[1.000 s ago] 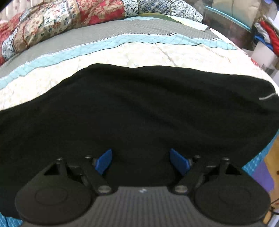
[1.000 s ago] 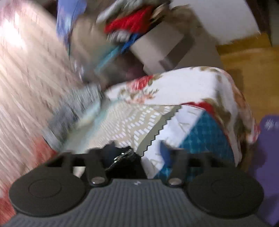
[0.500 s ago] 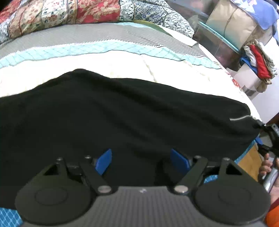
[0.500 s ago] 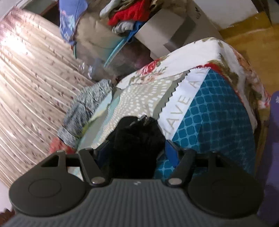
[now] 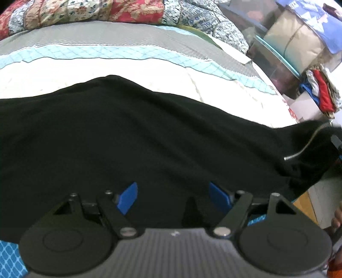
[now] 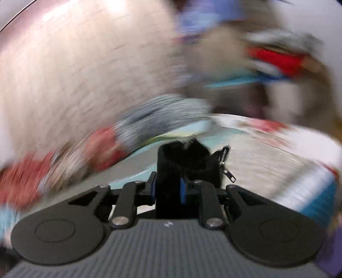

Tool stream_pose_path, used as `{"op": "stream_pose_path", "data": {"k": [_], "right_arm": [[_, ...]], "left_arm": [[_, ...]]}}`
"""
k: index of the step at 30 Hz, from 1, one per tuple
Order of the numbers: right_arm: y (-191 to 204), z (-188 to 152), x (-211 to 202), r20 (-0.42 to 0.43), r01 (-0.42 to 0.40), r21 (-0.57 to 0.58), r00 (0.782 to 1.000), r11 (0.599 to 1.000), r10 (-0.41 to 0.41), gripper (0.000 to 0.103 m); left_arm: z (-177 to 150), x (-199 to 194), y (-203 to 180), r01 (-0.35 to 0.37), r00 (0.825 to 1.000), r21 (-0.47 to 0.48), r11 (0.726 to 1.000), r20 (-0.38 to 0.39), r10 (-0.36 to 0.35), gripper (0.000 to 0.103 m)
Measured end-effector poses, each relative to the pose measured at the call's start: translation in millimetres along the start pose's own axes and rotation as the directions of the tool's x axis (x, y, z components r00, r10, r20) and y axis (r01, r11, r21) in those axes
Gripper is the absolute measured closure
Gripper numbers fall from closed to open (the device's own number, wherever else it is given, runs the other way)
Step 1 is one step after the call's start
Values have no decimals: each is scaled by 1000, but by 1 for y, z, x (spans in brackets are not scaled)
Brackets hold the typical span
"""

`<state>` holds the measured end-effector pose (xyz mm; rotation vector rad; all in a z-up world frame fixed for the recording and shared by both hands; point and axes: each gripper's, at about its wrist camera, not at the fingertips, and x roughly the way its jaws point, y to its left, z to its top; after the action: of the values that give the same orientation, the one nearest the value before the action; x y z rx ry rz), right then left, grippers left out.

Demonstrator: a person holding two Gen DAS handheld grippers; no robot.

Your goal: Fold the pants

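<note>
Black pants [image 5: 149, 139] lie spread across the bed, filling the middle of the left wrist view. My left gripper [image 5: 173, 196] hovers over their near edge. Its jaws are wide and closing, with black cloth below and between the blue pads [image 5: 128, 197] but not pinched. The pants' right end, with a silver zipper [image 5: 307, 143], is raised off the bed. In the blurred right wrist view my right gripper [image 6: 167, 188] is closing, its pads pressed on a bunched black fold of the pants [image 6: 183, 158]. A zipper pull [image 6: 229, 176] dangles beside it.
The bed's cream, teal and grey quilt [image 5: 128, 70] stretches behind the pants, with patterned bedding [image 5: 85, 10] at its far side. Bags, a box and a heap of clothes [image 5: 320, 94] stand past the right edge. Wooden floor [image 5: 305, 207] and a person's hand [image 5: 336, 218] show at lower right.
My right gripper has shut on the pants' zippered end and swung it up, rolling as it went. That end now hangs lifted in the left wrist view. My left gripper has tilted slightly.
</note>
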<state>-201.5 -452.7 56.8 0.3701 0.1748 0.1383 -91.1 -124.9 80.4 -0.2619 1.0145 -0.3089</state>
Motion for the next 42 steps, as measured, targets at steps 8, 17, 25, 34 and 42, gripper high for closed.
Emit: {"op": "stream_pose_path", "data": {"k": [8,17,25,34,42], "right_arm": [[132,-95,65,-401,-291,-378,907,879,128,76],[155,-93,41,-391,-305,-476,914,825,112,38],[136,-80,44,-394,-296,-216,898,930,195,49],[168,-111,71,-453,-129,-166,891,978,40,52],[210,-89,38,-427,-127,-32,898,991,101,51]], "left_arm": [[-10,-22,21,-19,1000,-26,999,22,20,29],[-29,-88,83,-44,993,-104,994,108,56,27],[-58,-132,148,-90,978,-289,953,157,140,27],[-67,-138,175,-251,944,-340,906,122,307,27],[-70,-107,142,-397,910,-210,893,37,413,27]]}}
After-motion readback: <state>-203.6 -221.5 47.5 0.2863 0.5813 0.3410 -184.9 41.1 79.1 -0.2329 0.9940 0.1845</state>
